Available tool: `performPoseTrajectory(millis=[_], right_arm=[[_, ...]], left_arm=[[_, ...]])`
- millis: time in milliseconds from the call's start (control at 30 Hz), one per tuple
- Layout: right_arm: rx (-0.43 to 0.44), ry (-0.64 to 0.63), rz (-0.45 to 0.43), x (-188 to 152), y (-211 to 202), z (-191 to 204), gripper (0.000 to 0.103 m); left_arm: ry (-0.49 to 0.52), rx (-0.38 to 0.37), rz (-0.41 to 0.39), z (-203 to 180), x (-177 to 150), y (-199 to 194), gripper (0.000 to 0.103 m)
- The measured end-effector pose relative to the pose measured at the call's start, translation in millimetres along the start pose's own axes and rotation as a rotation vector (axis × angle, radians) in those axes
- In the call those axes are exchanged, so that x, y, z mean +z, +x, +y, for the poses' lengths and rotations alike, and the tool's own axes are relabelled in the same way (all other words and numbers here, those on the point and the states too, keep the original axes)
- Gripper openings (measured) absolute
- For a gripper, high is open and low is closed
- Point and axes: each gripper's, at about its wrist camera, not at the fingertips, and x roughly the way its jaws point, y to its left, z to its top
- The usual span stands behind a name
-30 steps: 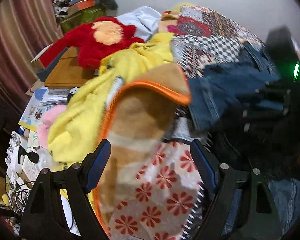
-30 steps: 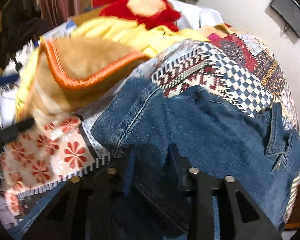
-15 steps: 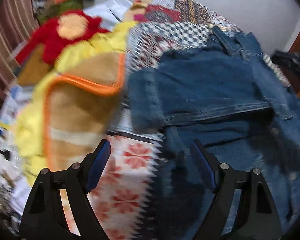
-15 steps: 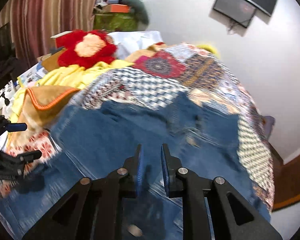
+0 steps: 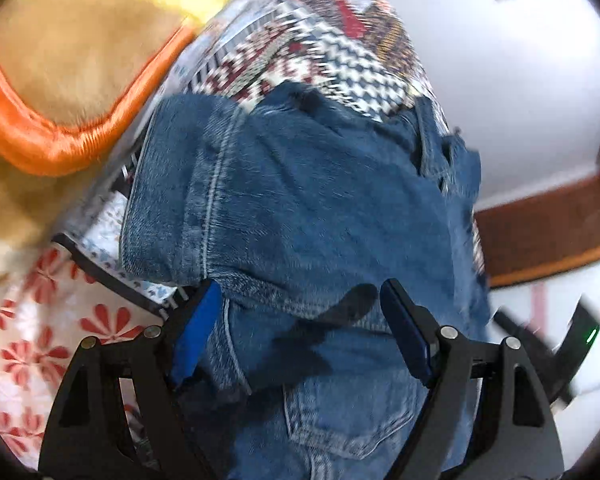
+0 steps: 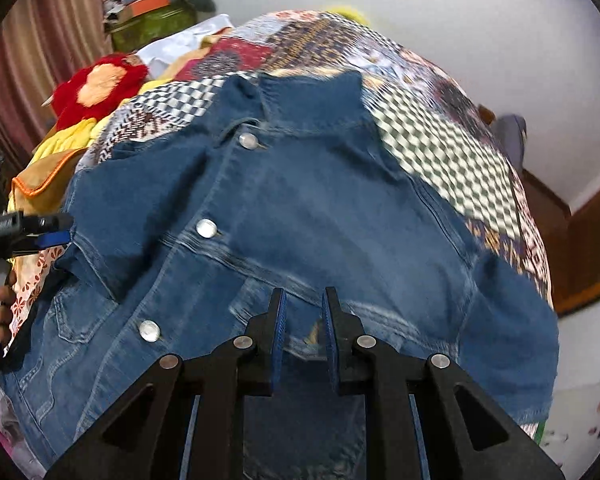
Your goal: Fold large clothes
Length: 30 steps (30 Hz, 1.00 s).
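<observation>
blue denim jacket (image 6: 312, 216), buttoned, spread flat

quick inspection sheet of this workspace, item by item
surface: bed under a patchwork bedspread.
job's things: denim jacket spread buttons-up across the bedspread.
clutter: orange-trimmed tan blanket, yellow cloth, red plush toy, red-flower fabric.
grippers: left gripper jaws open over the jacket's edge; right gripper jaws shut just over the jacket, whether cloth is caught cannot be told.
cables: nothing seen.
surroundings: white wall, striped curtain, piled shelf.
</observation>
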Motion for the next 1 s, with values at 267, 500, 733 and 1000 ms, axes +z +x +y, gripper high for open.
performPoseTrajectory(millis=[267, 500, 733, 1000], right_arm=[[-0.014, -0.041, 0.018, -13, 1, 7, 0.014], [0.004, -0.084, 0.018, -12, 5, 26, 0.014], [0.02, -0.094, 0.025, -15, 5, 34, 0.014], [0.014, -0.081, 0.038, -22, 3, 25, 0.014]], left_arm=[[-0.129, -0.079, 0.033, 15, 6, 12, 0.082], [-0.172, -0.043, 0.073, 28, -6, 10, 0.082], [-0.174, 0.048, -0.014, 28, 14, 14, 0.069], [0.423, 0.606, -0.243, -82, -8, 14, 0.028]])
